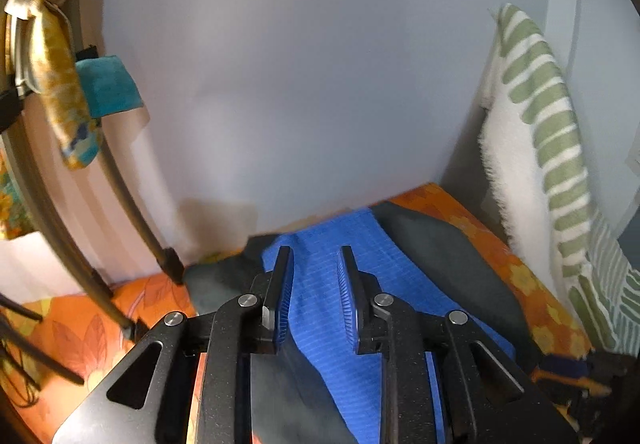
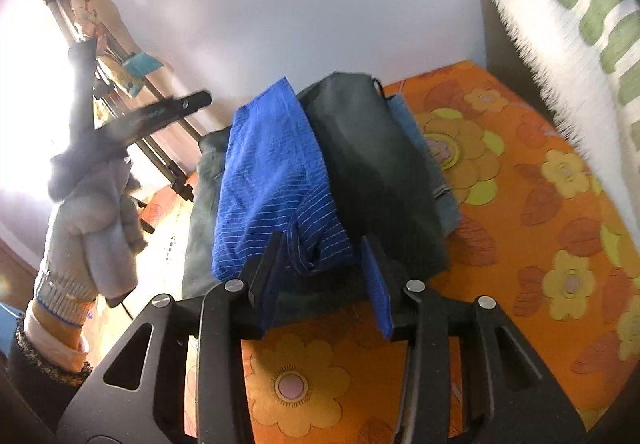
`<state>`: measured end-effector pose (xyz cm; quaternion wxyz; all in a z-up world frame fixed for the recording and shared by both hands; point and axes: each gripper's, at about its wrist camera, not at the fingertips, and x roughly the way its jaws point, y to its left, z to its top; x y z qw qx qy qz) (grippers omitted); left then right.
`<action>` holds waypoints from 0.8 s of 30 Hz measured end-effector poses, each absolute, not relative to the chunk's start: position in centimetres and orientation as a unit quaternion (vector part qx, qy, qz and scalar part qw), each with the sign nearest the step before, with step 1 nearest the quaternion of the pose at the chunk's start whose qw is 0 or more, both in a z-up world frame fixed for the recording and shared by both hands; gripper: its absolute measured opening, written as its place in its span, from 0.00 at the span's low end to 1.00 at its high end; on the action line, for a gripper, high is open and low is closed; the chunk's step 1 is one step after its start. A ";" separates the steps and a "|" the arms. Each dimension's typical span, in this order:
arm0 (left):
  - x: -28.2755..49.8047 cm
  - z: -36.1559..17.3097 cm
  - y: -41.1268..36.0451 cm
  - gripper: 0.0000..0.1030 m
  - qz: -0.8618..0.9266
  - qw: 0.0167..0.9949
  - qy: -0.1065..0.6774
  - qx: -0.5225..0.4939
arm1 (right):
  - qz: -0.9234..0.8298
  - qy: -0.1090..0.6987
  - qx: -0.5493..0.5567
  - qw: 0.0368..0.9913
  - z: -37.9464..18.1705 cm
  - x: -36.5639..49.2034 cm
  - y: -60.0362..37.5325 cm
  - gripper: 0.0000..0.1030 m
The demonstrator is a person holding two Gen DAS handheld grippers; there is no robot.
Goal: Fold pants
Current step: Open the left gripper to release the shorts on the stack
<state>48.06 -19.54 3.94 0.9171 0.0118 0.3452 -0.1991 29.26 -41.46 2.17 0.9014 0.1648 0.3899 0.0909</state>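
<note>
Left wrist view looks down the left gripper (image 1: 314,284), jaws parted with a clear gap and nothing pinched between them. The pads (image 1: 285,302) have blue ribbed faces. Right under and ahead of them lie the blue pants (image 1: 344,308), finely striped, draped across a dark garment (image 1: 448,268). Both sit on the bed, on an orange flowered sheet (image 1: 532,296). Off to the right a white fringed blanket with green stripes (image 1: 548,132) stands against the pale wall (image 1: 300,64). On the left there's a metal rack (image 1: 52,212) with a yellow patterned cloth (image 1: 60,84) and a teal cloth (image 1: 106,86) hanging on it.

Right wrist view shows more of the pile. The right gripper (image 2: 324,264) is also parted, jaws a moderate way apart, gripping nothing; its tips are at the near end of the blue pants (image 2: 272,172), but whether they touch the fabric is hard to call. The pants run away from the camera as a long strip, bunched at the near end, lying over the dark garment (image 2: 372,164). A bit of denim (image 2: 424,160) peeks out just beside the dark one on its right. The sheet (image 2: 520,236) fills the right and bottom of the frame, and the blanket (image 2: 568,12) is up in the top right corner.

At the left edge, a left hand (image 2: 92,228) in a grey knit glove holds the other gripper's black handle, blurred, well apart from the pile. Behind it is the rack (image 2: 120,84), washed out by bright light.
</note>
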 end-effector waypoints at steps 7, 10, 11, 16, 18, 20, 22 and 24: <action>43.5 5.7 -19.8 0.36 -0.222 0.905 0.363 0.020 | 0.084 0.369 0.123 0.918 5.6 26.4 -40.4 0.40; 41.8 6.4 -19.5 0.46 -0.224 0.902 0.369 0.010 | 0.085 0.360 0.109 0.922 7.0 25.0 -39.8 0.47; 41.3 6.6 -19.4 0.47 -0.223 0.902 0.370 0.005 | 0.086 0.358 0.108 0.923 7.3 24.6 -39.6 0.48; 37.8 7.8 -18.7 0.55 -0.226 0.902 0.368 -0.003 | 0.083 0.344 0.099 0.930 9.4 21.4 -39.2 0.52; 36.3 8.3 -18.4 0.56 -0.227 0.902 0.366 -0.008 | 0.081 0.341 0.094 0.932 9.9 20.2 -39.0 0.54; 35.0 8.6 -18.0 0.58 -0.226 0.903 0.365 -0.011 | 0.078 0.337 0.091 0.934 10.4 18.7 -38.8 0.55; 33.6 8.8 -17.7 0.61 -0.225 0.904 0.364 -0.012 | 0.075 0.332 0.091 0.936 10.7 17.4 -38.9 0.56; 32.0 8.8 -17.3 0.63 -0.222 0.905 0.362 -0.009 | 0.072 0.327 0.092 0.938 11.1 16.2 -38.9 0.57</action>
